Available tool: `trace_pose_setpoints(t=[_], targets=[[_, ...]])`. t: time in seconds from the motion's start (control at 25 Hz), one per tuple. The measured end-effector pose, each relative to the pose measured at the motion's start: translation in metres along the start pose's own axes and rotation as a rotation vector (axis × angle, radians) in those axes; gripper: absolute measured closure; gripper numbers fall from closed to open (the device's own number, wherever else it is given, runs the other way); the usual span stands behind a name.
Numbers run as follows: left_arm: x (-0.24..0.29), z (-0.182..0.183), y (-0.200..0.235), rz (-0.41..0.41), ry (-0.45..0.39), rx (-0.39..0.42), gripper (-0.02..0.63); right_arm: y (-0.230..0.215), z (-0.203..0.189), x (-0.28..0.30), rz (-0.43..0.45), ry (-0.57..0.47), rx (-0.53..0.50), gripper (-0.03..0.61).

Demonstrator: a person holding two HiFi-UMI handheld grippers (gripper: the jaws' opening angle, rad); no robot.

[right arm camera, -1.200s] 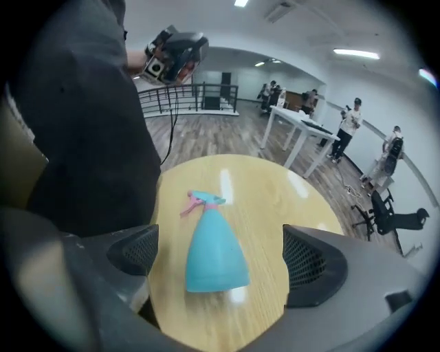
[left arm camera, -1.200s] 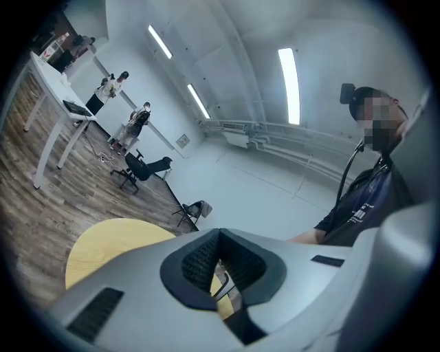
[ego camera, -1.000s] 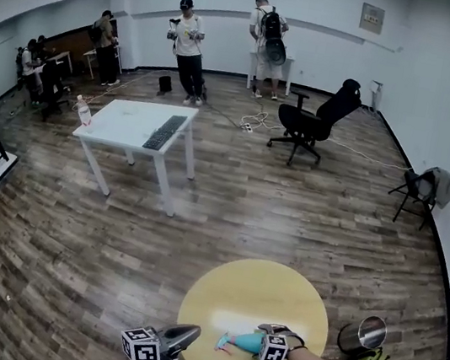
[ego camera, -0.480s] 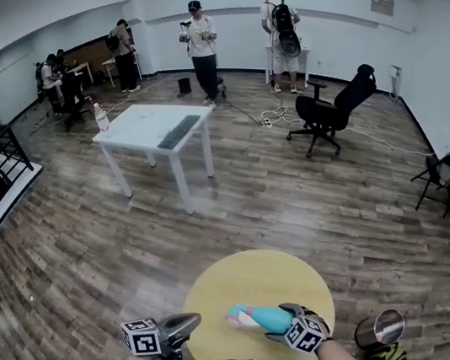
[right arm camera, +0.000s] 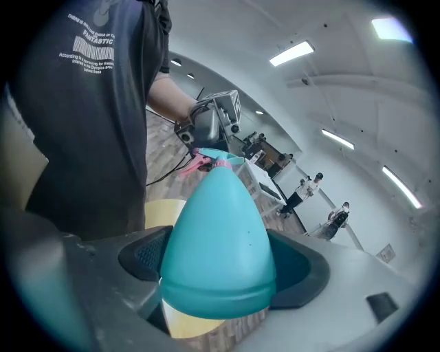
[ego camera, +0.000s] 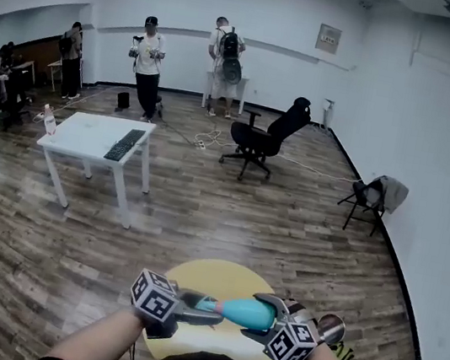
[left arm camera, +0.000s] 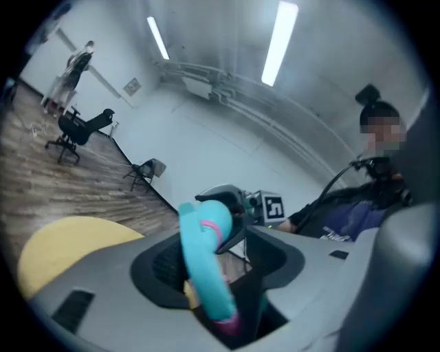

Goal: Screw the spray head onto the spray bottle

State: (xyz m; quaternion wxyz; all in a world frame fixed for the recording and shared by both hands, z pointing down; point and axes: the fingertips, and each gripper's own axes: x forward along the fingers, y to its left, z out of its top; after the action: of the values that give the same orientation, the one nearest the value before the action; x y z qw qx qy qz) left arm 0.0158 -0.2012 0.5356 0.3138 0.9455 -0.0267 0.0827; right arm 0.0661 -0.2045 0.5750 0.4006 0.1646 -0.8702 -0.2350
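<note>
Both forearms [ego camera: 100, 340] angled inward, spray bottle [ego camera: 246, 311] level between them, above table [ego camera: 217, 278]

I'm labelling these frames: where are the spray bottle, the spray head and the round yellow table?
spray bottle [right arm camera: 220, 240], right gripper view, teal body.
spray head [left arm camera: 205, 254], left gripper view, teal shell.
yellow table [ego camera: 217, 278], head view, bare top.

Blur and cover
The spray head [left arm camera: 206, 275] was a close blur — its seat on the spray bottle [ego camera: 247, 311] could not be told; the yellow table [ego camera: 217, 278] lay partly covered.
</note>
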Motion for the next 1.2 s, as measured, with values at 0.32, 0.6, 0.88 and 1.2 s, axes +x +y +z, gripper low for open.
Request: trace_pose_setpoints(t=[0.32, 0.6, 0.88, 1.2], targets=[[-0.008, -0.014, -0.025, 0.148, 0.106, 0.398, 0.446, 0.023, 0.021, -0.008, 0.093, -0.042, 0.067, 0.150], [-0.032, 0.003, -0.024, 0.029, -0.201, 0.032, 0.460, -0.007, 0.036, -0.013, 0.030, -0.223, 0.283, 0.101], [-0.036, -0.004, -0.036, 0.087, -0.191, 0.196, 0.459, -0.025, 0.060, -0.015, 0.287, -0.535, 0.921, -0.011], [-0.023, -0.010, -0.041, 0.089, -0.121, 0.258, 0.459, -0.008, 0.041, -0.001, 0.400, -0.506, 0.967, 0.060]])
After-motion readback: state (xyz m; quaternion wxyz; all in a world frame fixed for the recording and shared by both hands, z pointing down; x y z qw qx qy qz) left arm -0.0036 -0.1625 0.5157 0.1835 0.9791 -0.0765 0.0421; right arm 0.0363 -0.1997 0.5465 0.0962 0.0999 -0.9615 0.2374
